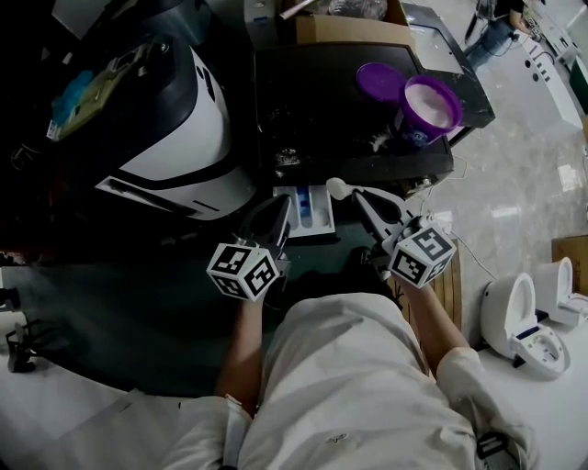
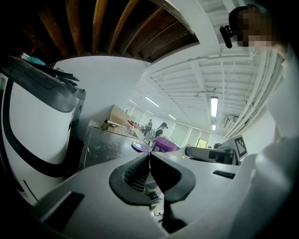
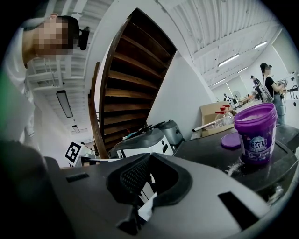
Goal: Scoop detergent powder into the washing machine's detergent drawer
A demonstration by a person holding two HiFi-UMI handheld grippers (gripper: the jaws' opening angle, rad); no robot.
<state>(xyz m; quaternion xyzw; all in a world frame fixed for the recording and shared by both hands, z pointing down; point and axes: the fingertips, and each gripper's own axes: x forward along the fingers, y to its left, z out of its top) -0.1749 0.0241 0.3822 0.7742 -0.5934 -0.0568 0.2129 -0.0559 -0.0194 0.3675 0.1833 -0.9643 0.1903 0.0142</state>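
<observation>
The washing machine (image 1: 175,138) stands at the left with its white detergent drawer (image 1: 308,213) pulled out, a blue compartment showing. An open purple detergent tub (image 1: 427,110) (image 3: 256,133) full of white powder stands on the dark cabinet, its lid (image 1: 379,81) beside it. My right gripper (image 1: 363,197) (image 3: 150,158) is shut on a white scoop (image 1: 337,188) (image 3: 145,206), whose bowl hangs just right of the drawer. Just left of the drawer, my left gripper (image 1: 277,207) (image 2: 149,156) is shut with nothing in it.
The dark cabinet top (image 1: 312,101) carries spilled powder (image 1: 381,139). A cardboard box (image 1: 354,27) sits behind it. White toilets (image 1: 524,321) stand on the floor at the right. A person (image 1: 491,32) stands far back. A wooden staircase (image 3: 131,79) rises overhead.
</observation>
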